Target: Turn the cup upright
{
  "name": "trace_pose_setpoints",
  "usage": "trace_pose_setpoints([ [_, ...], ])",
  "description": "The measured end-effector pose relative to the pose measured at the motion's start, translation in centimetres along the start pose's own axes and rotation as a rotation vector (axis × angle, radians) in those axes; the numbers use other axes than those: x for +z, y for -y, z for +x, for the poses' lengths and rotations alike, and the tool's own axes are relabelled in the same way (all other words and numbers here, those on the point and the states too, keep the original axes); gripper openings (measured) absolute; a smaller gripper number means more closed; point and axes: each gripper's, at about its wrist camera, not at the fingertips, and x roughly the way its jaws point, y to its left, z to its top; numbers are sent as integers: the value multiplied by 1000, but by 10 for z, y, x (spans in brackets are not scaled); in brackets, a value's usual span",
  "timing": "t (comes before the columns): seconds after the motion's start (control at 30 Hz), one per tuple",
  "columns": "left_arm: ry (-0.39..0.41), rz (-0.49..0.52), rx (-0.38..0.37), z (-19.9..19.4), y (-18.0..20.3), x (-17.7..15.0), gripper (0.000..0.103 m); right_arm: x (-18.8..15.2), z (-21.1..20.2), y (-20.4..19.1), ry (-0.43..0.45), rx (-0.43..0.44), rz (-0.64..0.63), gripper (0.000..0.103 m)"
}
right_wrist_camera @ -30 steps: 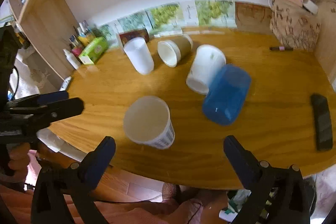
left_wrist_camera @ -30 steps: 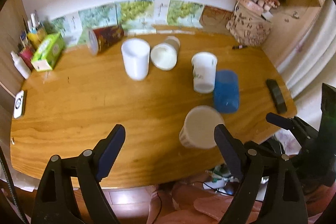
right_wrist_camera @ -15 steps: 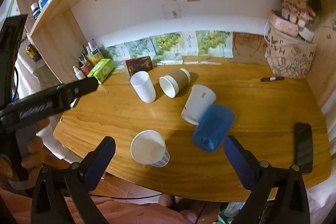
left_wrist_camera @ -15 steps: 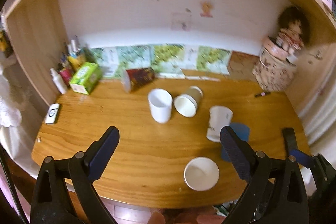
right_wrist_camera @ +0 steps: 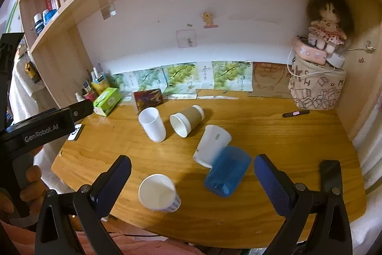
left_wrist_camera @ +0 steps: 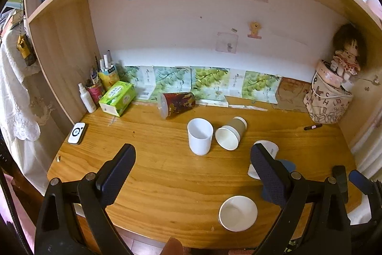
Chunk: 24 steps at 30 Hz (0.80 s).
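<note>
Both grippers, left gripper (left_wrist_camera: 192, 173) and right gripper (right_wrist_camera: 192, 179), have pulled back, jaws wide and empty (white paper cup (right_wrist_camera: 158, 192) stands upright).

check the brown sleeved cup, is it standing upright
No, the brown sleeved cup lies on its side on the table, mouth facing the camera.

paper cup (right_wrist_camera: 158, 192) front | tumbler (right_wrist_camera: 224, 173) right (apparently touching cup (right_wrist_camera: 212, 143) behind)

White lettering "GenRobot.AI" runs along the black body of the left tool (right_wrist_camera: 45, 128). Loose capital letters, including "H" and "M", decorate a fabric bag (right_wrist_camera: 315, 90).
</note>
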Motion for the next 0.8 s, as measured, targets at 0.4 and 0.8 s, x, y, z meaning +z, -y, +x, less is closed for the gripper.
trace_pose_setpoints([
  [0.4,55,24,13,-7,5,3,98,3,2,-1,22,-15,-10,103],
  [0.8,58,27,12,-11,3,0,98,4,-7,-12,70,-20,-55,103],
])
